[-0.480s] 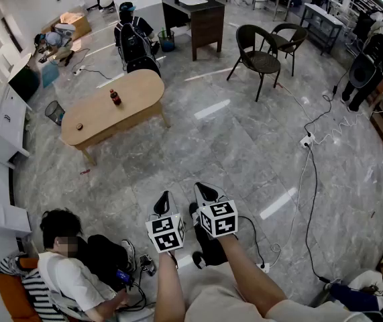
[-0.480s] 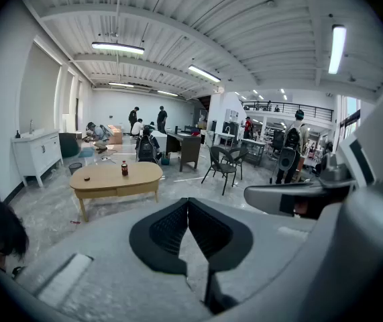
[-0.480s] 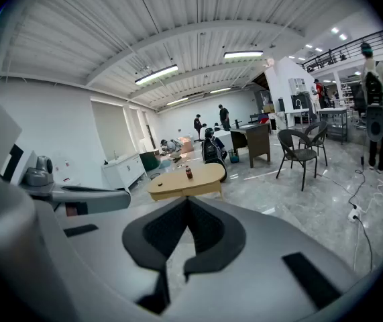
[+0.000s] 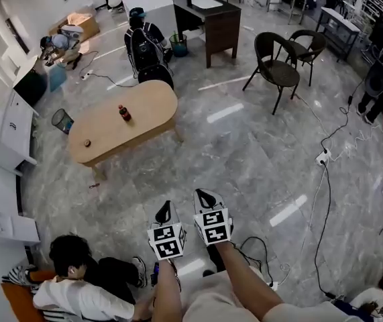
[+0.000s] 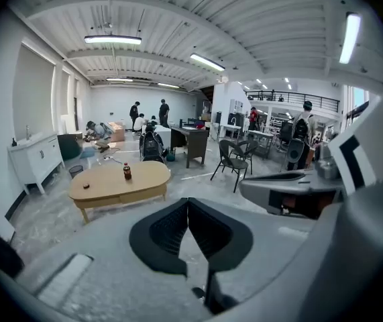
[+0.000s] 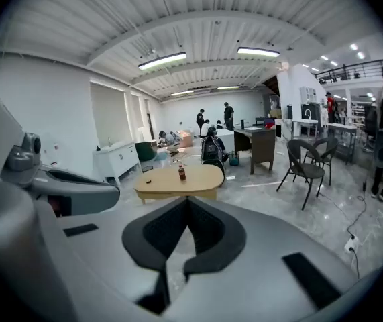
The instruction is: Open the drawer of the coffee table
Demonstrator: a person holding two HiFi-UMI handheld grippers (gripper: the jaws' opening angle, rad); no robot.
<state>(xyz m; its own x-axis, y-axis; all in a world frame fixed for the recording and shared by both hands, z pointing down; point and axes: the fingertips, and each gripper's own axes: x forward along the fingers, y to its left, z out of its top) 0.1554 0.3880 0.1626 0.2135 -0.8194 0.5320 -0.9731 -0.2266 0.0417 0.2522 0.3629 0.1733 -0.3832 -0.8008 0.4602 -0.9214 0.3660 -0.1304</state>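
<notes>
The coffee table (image 4: 145, 115) is an oval of light wood standing several steps ahead on the marble floor, with a dark bottle (image 4: 123, 113) and a small dark object (image 4: 87, 142) on top. No drawer front shows from here. My left gripper (image 4: 166, 210) and right gripper (image 4: 205, 197) hover side by side over the floor, far short of the table, both shut and empty. In the left gripper view the table (image 5: 104, 186) lies past the closed left gripper (image 5: 188, 200). In the right gripper view the table (image 6: 194, 179) lies past the closed right gripper (image 6: 187, 198).
A person (image 4: 77, 274) sits on the floor at my lower left. A backpack (image 4: 146, 44) and a bin (image 4: 62, 121) stand near the table. Two dark chairs (image 4: 280, 64), a dark desk (image 4: 216, 20), a white cabinet (image 4: 9, 131) and floor cables (image 4: 324, 180) ring the room.
The view has advanced a little: the table sits slightly lower and further right in the head view, the seated person lower. Both grippers stay shut, side by side.
</notes>
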